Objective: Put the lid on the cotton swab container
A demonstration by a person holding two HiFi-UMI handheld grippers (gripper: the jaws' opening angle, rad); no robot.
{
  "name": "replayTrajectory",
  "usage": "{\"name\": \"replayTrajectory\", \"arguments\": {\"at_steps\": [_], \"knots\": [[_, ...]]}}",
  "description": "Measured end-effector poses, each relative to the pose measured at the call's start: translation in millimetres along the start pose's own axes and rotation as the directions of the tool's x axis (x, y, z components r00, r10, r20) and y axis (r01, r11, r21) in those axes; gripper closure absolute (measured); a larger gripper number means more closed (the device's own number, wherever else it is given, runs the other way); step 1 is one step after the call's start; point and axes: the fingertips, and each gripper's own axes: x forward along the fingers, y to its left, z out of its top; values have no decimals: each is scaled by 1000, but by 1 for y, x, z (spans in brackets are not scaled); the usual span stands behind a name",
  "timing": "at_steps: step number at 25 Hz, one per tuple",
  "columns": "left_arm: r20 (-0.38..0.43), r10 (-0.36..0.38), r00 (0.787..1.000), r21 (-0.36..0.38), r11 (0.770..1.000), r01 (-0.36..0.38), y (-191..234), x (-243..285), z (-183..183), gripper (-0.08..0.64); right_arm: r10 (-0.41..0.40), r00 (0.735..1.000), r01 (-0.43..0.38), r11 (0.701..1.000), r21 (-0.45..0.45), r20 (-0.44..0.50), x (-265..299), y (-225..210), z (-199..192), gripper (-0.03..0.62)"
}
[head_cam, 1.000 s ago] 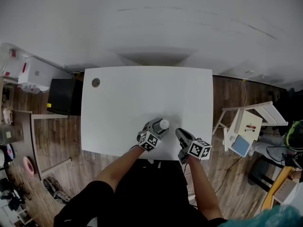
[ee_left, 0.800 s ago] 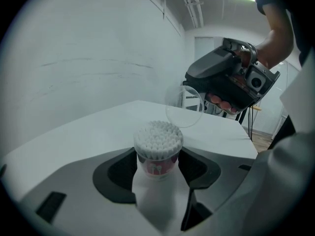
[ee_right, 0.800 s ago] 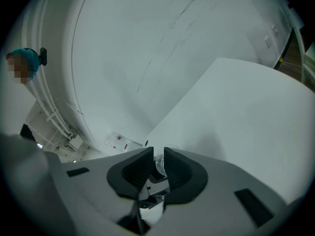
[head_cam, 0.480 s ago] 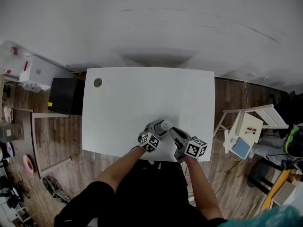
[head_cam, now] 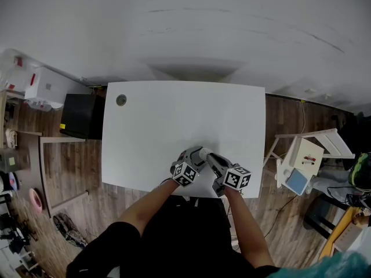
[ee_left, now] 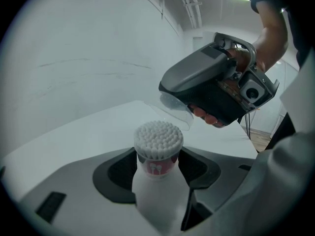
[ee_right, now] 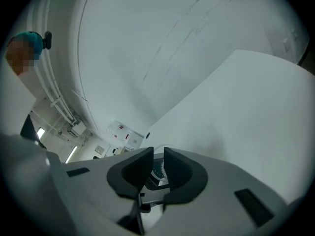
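White table (head_cam: 174,120): bare apart from a small round grommet hole (head_cam: 121,99) at the far left corner, well away from the work. Nothing on the top blocks you. Off the table, a black cabinet (head_cam: 77,118) sits at its left edge and a white step stool (head_cam: 307,149) stands on the wood floor to the right; neither matters here.

Left gripper (ee_left: 158,173): its jaws are clamped on the cotton swab container (ee_left: 156,181), held upright near the table's front edge. The grip sits on the white body below the red label band. That's a good spot, as it leaves the mouth free.

Right gripper (ee_right: 158,167): its jaws are nearly together, pinching the clear lid (ee_left: 174,109) by its thin wall. The lid hangs tilted, just past and above the swab heads, not touching them.

Handling, my read:
- The container is probably light, smooth plastic and can twist in the pads, so keep the clamp firm.
- The lid looks thin, flexible and slippery. A hard squeeze may warp the rim, so go easy.

Cotton swabs (ee_left: 158,139): packed tight and standing proud of the mouth. They are the only real obstruction. Level the lid and bring it straight down over them, or the rim will likely catch the outer tips.
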Motion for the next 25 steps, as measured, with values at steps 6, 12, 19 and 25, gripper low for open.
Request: {"name": "replayTrajectory", "arguments": {"at_steps": [6, 12, 19, 25], "knots": [[-2, -1, 1000, -2, 1000, 1, 1, 0, 0, 293, -69, 996, 67, 997, -40, -49, 11, -8, -4, 515], [0, -5, 1000, -5, 1000, 5, 0, 0, 1, 293, -110, 992, 104, 990, -97, -55, 14, -12, -4, 520], [1, -10, 1000, -9, 1000, 10, 0, 1, 0, 293, -214, 966, 147, 915, -375, -144, 26, -4, -12, 522], [1, -18, 1000, -16, 1000, 18, 0, 0, -1, 293, -311, 937, 174, 809, -562, -157, 36, 1, -17, 543]]}}
